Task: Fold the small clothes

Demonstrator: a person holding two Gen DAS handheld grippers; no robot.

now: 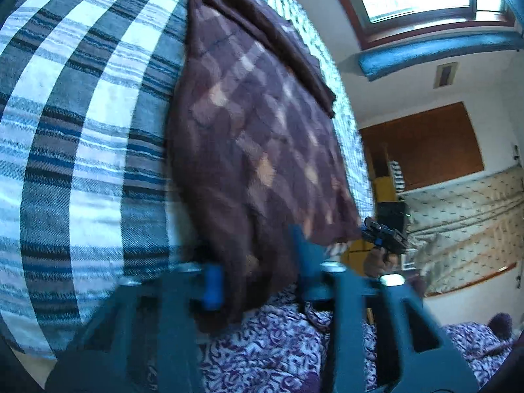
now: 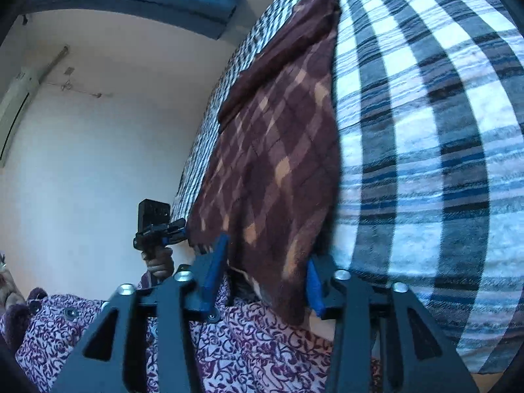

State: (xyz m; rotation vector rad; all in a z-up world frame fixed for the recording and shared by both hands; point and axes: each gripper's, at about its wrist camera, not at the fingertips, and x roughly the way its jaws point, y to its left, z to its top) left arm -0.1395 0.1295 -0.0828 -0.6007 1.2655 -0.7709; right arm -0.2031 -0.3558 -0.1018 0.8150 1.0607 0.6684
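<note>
A brown checked cloth lies spread on a bed covered by a blue-and-white checked blanket, with a folded plain brown band along the cloth's far edge.

The left tool is at the cloth's near edge. Its blue pads have the hem between them, closed tight on the fabric, which bunches and hangs down past the bed's edge.

The right tool is at another near corner of the same cloth, its blue fingers on either side of the hanging fabric; whether they press it I cannot tell.

Below the cloth's near edge is a purple-and-white patterned fabric. Each view shows the other tool held in a hand beside the cloth's corner.

No brand, label or writing is readable.
</note>
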